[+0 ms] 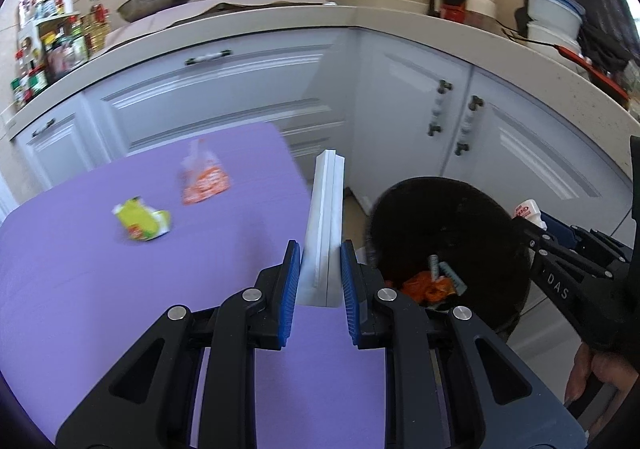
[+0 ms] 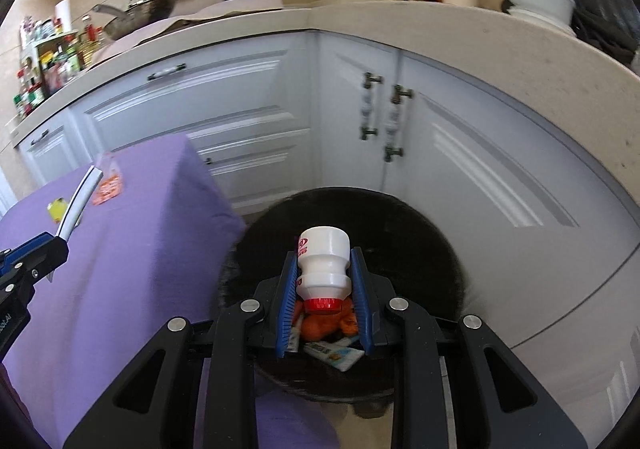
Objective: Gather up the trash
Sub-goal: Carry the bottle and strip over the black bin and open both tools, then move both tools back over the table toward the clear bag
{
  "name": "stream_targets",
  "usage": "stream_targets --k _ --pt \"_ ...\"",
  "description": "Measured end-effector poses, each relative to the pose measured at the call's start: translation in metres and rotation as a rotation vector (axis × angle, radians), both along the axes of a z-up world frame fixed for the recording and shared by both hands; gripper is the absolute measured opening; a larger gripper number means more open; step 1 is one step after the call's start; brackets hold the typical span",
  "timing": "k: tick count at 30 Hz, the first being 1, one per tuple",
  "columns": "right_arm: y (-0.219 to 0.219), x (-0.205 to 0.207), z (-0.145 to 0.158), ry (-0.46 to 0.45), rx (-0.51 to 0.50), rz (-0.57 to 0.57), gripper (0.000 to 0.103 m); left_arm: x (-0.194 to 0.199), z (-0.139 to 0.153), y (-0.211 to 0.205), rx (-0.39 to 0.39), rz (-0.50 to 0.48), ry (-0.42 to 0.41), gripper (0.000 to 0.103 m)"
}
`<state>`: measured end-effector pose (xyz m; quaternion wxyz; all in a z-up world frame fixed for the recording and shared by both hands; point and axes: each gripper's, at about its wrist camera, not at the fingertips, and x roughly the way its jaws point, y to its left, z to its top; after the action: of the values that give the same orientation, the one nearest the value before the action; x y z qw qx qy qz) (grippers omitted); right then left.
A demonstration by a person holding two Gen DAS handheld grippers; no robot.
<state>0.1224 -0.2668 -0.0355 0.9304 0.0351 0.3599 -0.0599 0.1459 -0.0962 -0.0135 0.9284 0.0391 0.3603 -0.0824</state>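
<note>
My left gripper (image 1: 320,269) is shut on a long white box (image 1: 323,225), held upright over the right edge of the purple table (image 1: 120,289). A yellow-green wrapper (image 1: 143,223) and an orange packet (image 1: 205,181) lie on the table ahead to the left. My right gripper (image 2: 324,277) is shut on a small white bottle with a red cap (image 2: 323,265), cap toward me, held over the black trash bin (image 2: 420,233). The bin (image 1: 448,225) holds orange wrappers and other litter. The right gripper with the bottle (image 1: 528,211) shows at the right of the left wrist view.
White kitchen cabinets (image 1: 400,109) stand behind the table and bin, under a beige counter (image 1: 280,23) with a wok, a pot, bottles and bowls. The bin stands on the floor in the cabinet corner, just right of the table.
</note>
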Motion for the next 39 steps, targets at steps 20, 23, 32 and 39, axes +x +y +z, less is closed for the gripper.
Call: stream_targets --k 20,23,32,39 --pt "-0.061 0.019 -0.028 0.025 0.010 -0.088 0.027 0.047 -0.038 -0.090 0.042 -0.068 0.047 0.021" --pt "-0.065 0.023 -0.033 0.033 0.014 -0.094 0.027 0.052 -0.043 -0.097 0.043 -0.074 0.064 0.021" --pt "-0.072 0.030 -0.043 0.039 0.017 -0.111 0.027 0.062 -0.047 -0.106 0.047 -0.066 0.073 0.030" --pt "-0.075 0.032 -0.040 0.027 0.004 -0.126 0.047 0.065 -0.047 -0.103 0.038 -0.049 0.076 0.044"
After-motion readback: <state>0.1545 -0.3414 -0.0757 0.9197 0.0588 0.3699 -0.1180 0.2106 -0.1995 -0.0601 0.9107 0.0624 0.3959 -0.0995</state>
